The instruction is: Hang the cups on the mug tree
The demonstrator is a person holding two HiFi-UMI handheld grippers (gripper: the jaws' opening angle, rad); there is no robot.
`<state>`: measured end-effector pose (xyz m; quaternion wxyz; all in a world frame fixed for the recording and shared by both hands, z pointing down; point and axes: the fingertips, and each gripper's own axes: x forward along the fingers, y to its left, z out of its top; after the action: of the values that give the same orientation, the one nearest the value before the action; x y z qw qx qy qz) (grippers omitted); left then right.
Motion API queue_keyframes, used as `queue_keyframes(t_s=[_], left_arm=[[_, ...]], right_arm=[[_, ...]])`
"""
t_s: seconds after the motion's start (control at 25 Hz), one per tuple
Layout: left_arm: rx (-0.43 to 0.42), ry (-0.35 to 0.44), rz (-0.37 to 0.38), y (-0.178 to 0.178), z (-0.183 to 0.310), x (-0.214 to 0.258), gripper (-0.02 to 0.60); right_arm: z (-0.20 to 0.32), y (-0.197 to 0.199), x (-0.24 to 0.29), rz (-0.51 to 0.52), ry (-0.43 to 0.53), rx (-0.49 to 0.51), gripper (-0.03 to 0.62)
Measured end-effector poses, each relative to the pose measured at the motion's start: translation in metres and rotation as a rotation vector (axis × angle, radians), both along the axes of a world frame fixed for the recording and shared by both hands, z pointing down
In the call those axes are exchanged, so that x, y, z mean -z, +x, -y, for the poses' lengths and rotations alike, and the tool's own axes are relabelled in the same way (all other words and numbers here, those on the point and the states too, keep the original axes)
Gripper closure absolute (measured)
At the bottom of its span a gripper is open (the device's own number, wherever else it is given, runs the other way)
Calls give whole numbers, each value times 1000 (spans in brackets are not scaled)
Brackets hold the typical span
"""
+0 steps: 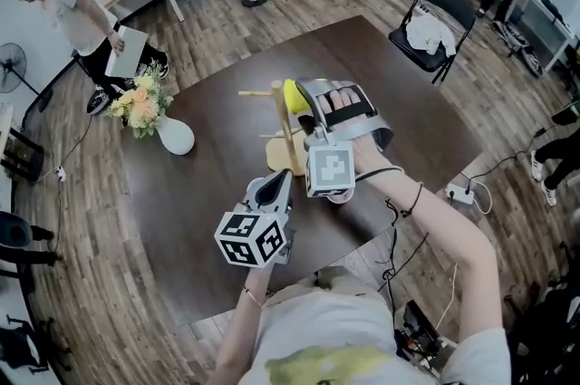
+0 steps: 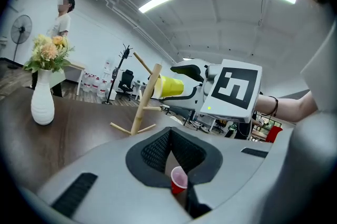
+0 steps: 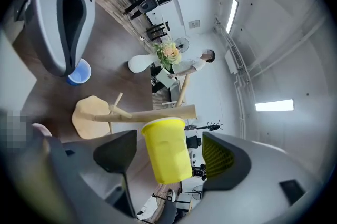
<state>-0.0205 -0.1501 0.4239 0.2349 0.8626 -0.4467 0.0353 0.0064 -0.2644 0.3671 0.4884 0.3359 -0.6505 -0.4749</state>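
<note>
— Where do we have the yellow cup [image 2: 169,86]?

— On its side near the top of the mug tree [image 1: 286,134], mouth against the trunk, at the centre of the head view. We cannot see the peg itself.

— And our right gripper [image 3: 169,144]?

— Wide open around that cup. Both pads stand clear of its sides.

— Our left gripper [image 2: 169,133]?

— Closed, with the tips touching. Low in the left gripper view, a red cup [image 2: 178,179] shows through the slit between the pads. It looks small and seems to stand on the dark surface [image 1: 208,193] beyond.

— What else do we see?

— At the upper left of the right gripper view, a blue cup [image 3: 79,71] sits just beside the left gripper's tip. A white vase [image 1: 174,137] of flowers stands on the surface left of the tree, well apart from it.
</note>
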Motion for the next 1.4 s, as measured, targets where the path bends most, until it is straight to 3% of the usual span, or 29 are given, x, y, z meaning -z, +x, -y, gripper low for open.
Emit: queue_keyframes(t_s=[0.32, 0.4, 0.8, 0.92, 1.4], left_arm=[[-17, 6, -2, 2, -7, 1, 566], [-23, 6, -1, 2, -9, 1, 566], [-62, 23, 26, 0, -24, 0, 566], [-78, 26, 42, -3, -27, -4, 566], [-112, 27, 106, -8, -47, -31, 566]], right_arm=[[-39, -2, 7, 179, -49, 25, 246], [-46, 0, 8, 241, -66, 5, 330], [-78, 19, -6, 621, -205, -125, 564], [-85, 24, -17, 752, -273, -170, 572], [-126, 53, -73, 1119, -435, -275, 574]])
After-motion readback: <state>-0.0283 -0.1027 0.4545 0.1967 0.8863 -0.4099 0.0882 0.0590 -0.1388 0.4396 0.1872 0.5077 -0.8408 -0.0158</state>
